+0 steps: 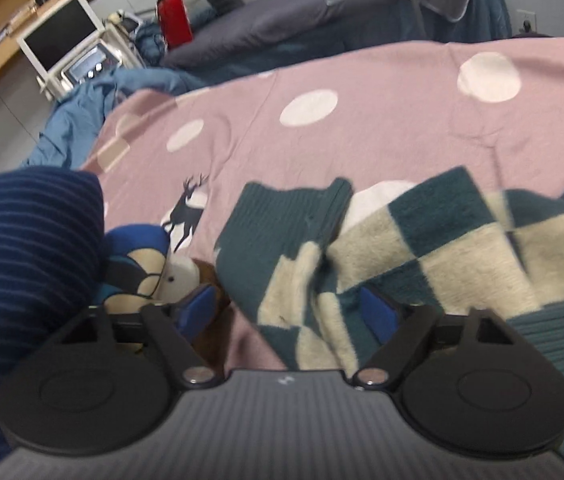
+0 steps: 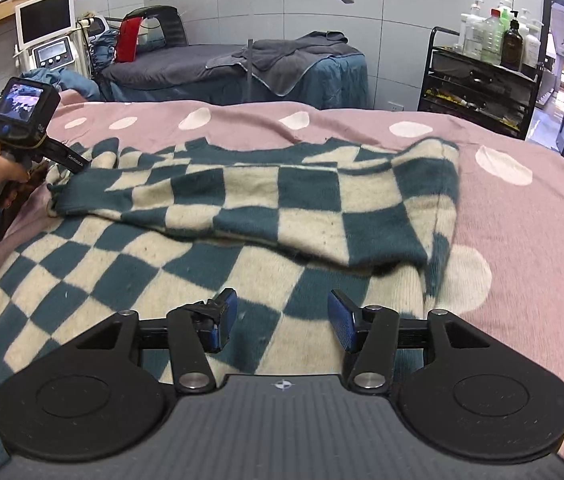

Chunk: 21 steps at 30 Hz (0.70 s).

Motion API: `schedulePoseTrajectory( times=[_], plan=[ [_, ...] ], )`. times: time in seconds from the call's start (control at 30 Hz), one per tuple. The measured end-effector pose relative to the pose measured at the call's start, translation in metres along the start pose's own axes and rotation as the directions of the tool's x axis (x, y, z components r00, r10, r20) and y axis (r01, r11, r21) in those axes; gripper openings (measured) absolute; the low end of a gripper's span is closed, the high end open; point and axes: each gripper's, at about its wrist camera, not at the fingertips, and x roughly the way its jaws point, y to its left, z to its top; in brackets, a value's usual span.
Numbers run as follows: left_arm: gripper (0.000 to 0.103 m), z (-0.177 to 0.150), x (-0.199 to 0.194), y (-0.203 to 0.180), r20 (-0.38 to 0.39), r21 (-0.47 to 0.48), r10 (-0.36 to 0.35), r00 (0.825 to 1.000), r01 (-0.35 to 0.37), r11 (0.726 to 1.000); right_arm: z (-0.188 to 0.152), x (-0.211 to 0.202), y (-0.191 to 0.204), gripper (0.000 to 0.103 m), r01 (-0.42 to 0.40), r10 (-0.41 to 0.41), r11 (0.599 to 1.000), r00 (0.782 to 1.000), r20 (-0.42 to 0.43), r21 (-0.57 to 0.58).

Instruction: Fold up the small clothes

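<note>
Teal-and-cream checked knit sweater (image 2: 242, 216) is spread on the pink dotted bedspread (image 2: 522, 216); above it, the right gripper (image 2: 282, 320) is held wide and empty, while the left gripper (image 1: 286, 312) is parted around its edge.

My matt black plastic left gripper (image 1: 286, 312) carries smooth blue pads (image 1: 378, 314), as does my right gripper (image 2: 282, 322). The checked sweater (image 2: 242, 216) looks fuzzy, woolly knit, ribbed at its teal hem (image 1: 282, 216). The pink bedsheet (image 2: 522, 232) is smooth, matt cotton-like cloth.
</note>
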Motion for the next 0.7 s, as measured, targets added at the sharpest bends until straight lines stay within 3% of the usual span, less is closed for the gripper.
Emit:
schedulePoseTrajectory(
  times=[0.03,0.13,0.23,0.37,0.47,0.53,0.7],
  plan=[
    [0.039,0.002,0.005,0.003,-0.020,0.001,0.015,1.000,-0.015,1.000,-0.001,0.000,0.000,0.085,0.000,0.000,1.000,1.000,-0.002,0.005],
    [0.011,0.001,0.012,0.018,-0.055,-0.037,-0.029,0.998,0.027,0.999,-0.002,0.000,0.000,0.085,-0.008,0.008,1.000,1.000,-0.003,0.013],
    [0.011,0.006,-0.002,0.024,-0.002,-0.063,-0.046,0.999,0.046,0.997,-0.003,0.001,0.003,0.085,-0.014,0.014,1.000,1.000,-0.004,0.004],
    [0.011,0.021,-0.049,0.039,0.177,-0.139,-0.066,0.982,0.092,0.986,-0.001,-0.001,0.007,0.085,-0.021,0.021,1.000,1.000,0.003,-0.005],
    [0.011,0.042,-0.090,0.054,0.287,-0.174,-0.116,0.951,0.171,0.970,0.002,-0.005,0.009,0.085,-0.025,0.025,1.000,1.000,0.012,-0.011],
    [0.011,0.057,-0.120,0.064,0.371,-0.179,-0.138,0.918,0.217,0.960,0.004,-0.006,0.010,0.085,-0.029,0.029,1.000,0.999,0.017,-0.008],
    [0.011,0.097,-0.188,0.082,0.544,-0.183,-0.091,0.834,0.224,0.957,0.005,-0.008,0.012,0.084,-0.040,0.040,0.999,0.999,0.019,-0.011]
  ],
)
